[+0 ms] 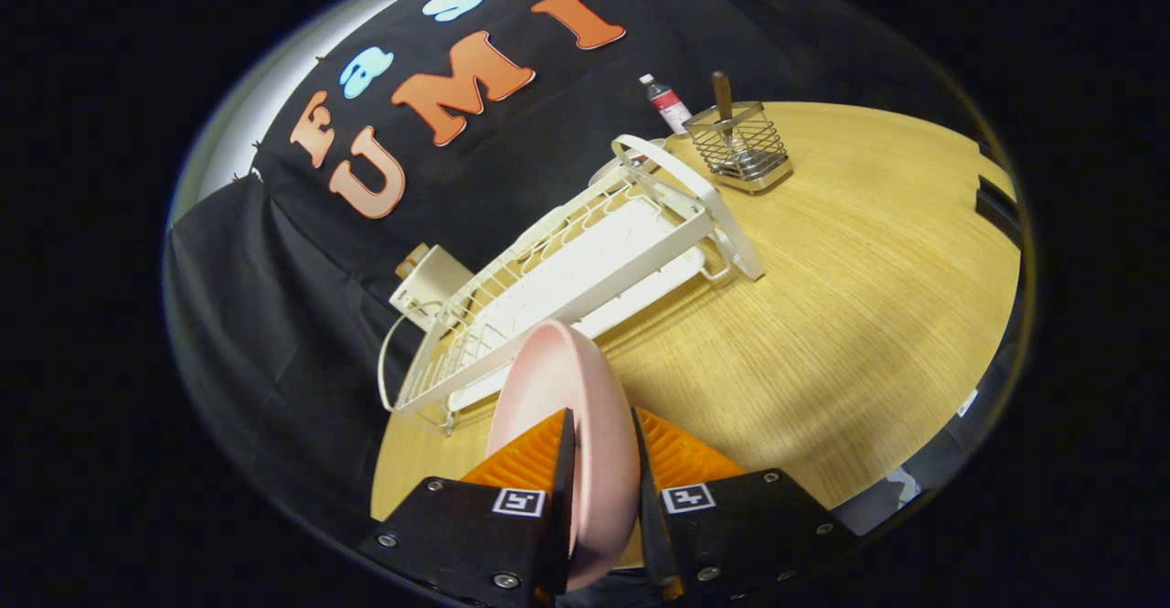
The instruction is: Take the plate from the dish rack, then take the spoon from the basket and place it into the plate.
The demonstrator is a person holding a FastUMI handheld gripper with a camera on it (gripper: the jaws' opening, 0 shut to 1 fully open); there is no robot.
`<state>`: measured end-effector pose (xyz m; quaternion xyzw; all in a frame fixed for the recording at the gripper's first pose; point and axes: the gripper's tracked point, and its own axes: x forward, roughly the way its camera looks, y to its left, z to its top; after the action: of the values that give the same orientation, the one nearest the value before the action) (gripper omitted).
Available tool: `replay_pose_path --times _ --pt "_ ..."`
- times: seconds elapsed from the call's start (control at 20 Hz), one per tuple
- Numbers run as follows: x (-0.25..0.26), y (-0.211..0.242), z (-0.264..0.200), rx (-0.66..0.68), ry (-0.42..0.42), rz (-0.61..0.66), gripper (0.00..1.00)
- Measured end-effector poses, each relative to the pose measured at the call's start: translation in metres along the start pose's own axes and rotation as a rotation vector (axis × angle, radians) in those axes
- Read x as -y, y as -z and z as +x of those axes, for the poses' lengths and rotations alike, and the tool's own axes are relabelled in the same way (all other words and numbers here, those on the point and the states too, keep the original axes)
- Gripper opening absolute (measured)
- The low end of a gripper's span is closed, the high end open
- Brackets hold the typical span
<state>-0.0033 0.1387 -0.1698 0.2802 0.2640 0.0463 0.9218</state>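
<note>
Plate (571,425) is clamped on edge between the fingers of the gripper (603,448), one finger pressed on each face, rim sticking out ahead of the tips toward 12 o'clock. It is held clear of the rack (567,288), which lies empty just beyond at 11 o'clock, tilted in this view. Step one judged nearly done: plate out, not yet set down.

Bare table (823,315) is seen from 1 to 3 o'clock of the fingers; that is the likely drop spot. Next move calls for the plate to be turned flat, lowered onto the wood and released, close enough to the basket for a short carry.

Basket (739,146) sits far off at 1 o'clock, past the rack's end, with the spoon (723,101) standing upright in it, handle up. A bottle (667,103) is seen just beside the basket at its 10 o'clock. Spoon pick will need a narrow top-down grasp on the handle.
</note>
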Motion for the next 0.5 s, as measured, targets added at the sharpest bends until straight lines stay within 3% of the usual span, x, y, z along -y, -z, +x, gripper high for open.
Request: replay_pose_path --times 0.25,0.3,0.45,0.5 --pt "0.015 -0.019 -0.004 0.044 0.044 -0.072 0.39" --pt "0.017 -0.023 -0.005 0.055 0.055 -0.095 0.46" --pt "0.027 -0.043 -0.006 0.096 0.099 -0.191 0.50" --pt "0.030 -0.051 -0.006 0.113 0.110 -0.223 0.56"
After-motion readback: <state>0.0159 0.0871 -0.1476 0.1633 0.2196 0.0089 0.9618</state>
